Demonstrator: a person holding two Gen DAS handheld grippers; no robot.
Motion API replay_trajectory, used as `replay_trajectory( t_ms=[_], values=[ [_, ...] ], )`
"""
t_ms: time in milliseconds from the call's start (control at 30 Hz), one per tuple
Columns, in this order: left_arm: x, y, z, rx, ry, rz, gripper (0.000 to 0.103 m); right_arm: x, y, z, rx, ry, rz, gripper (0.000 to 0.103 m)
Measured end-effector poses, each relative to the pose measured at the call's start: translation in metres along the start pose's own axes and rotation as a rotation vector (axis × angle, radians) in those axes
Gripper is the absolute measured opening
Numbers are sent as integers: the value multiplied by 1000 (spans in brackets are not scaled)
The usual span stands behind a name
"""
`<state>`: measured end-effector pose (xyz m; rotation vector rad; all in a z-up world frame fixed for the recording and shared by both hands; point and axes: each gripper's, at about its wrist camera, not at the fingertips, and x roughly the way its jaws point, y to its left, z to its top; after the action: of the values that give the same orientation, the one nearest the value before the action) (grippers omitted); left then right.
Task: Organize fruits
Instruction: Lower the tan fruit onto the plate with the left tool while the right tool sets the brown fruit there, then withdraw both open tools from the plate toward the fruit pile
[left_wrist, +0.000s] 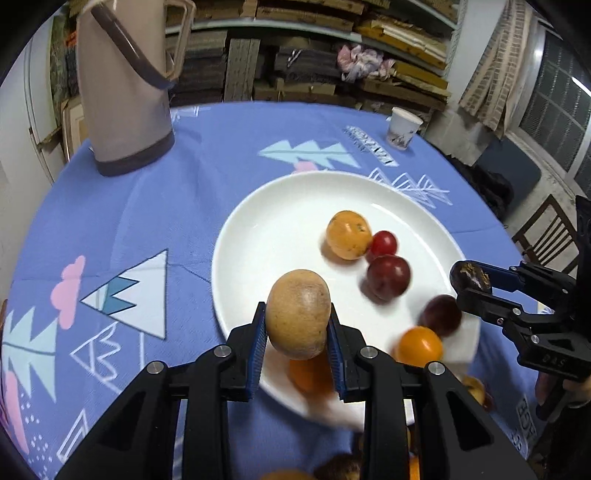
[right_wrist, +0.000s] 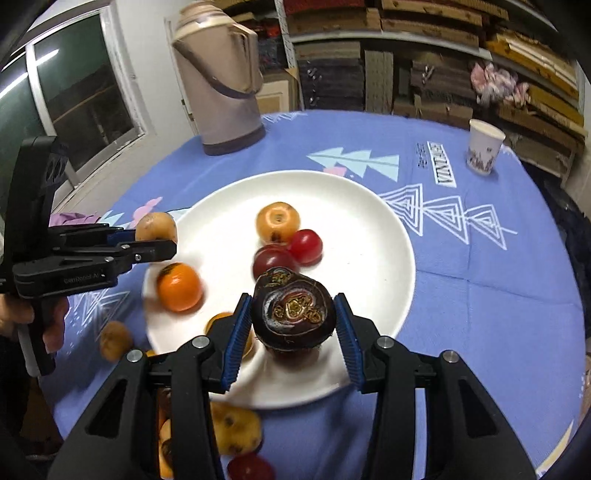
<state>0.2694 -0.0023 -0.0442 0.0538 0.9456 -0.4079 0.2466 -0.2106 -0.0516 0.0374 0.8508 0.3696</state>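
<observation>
Your left gripper (left_wrist: 297, 325) is clamped on a tan, egg-shaped fruit (left_wrist: 298, 312), the blue pads (left_wrist: 260, 354) pressing its two sides, and it hangs over the near rim of the white plate (left_wrist: 280, 218). Your right gripper (right_wrist: 293, 321) is closed on a dark, purple-brown fruit (right_wrist: 293, 310) with a yellowish pattern on its top; it sits over the near part of the same plate.

On the plate lie a pale orange fruit with dark specks (right_wrist: 277, 221), a small red tomato (right_wrist: 306, 246) touching it, a dark red plum (right_wrist: 274, 260) just beside both, and a bright orange fruit (right_wrist: 179, 288) near the left rim. The left wrist view also shows a second dark plum (left_wrist: 441, 314) close to the right edge.

Off the plate, on the blue tablecloth (right_wrist: 480, 314), lie a yellow speckled fruit (right_wrist: 236, 428), a red one (right_wrist: 251, 467) and a small brownish one (right_wrist: 115, 340).

Farther back stand a beige thermos jug (right_wrist: 221, 81) and a paper cup (right_wrist: 484, 147), well apart. Printed lettering (right_wrist: 441, 164) runs along the cloth by the cup, too blurred to read. The side of your left gripper bears faint writing I cannot read for certain.
</observation>
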Motion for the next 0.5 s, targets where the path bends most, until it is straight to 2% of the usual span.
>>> replay_trajectory(
  t_ms=[100,133,167,200,233,300,400,500],
  values=[
    [10,3,3,-11,12,2,30,12,-6,3,25,11,0,45],
    [11,4,4,-18,17,-1,31,14,-8,3,33,10,-2,50],
    [11,5,4,-31,23,1,41,14,-9,4,42,8,-4,61],
    [10,5,4,-40,28,8,67,14,-11,4,57,-4,-4,65],
    [6,5,4,-47,11,5,70,10,-15,4,81,-24,0,66],
    [-6,3,1,-31,-28,7,72,4,-18,4,96,-26,4,66],
    [-20,-1,-5,5,-44,44,72,-16,-15,-4,84,-51,-11,69],
    [-31,-2,-15,14,-43,45,74,-36,-11,-14,69,-83,-30,81]
  ],
)
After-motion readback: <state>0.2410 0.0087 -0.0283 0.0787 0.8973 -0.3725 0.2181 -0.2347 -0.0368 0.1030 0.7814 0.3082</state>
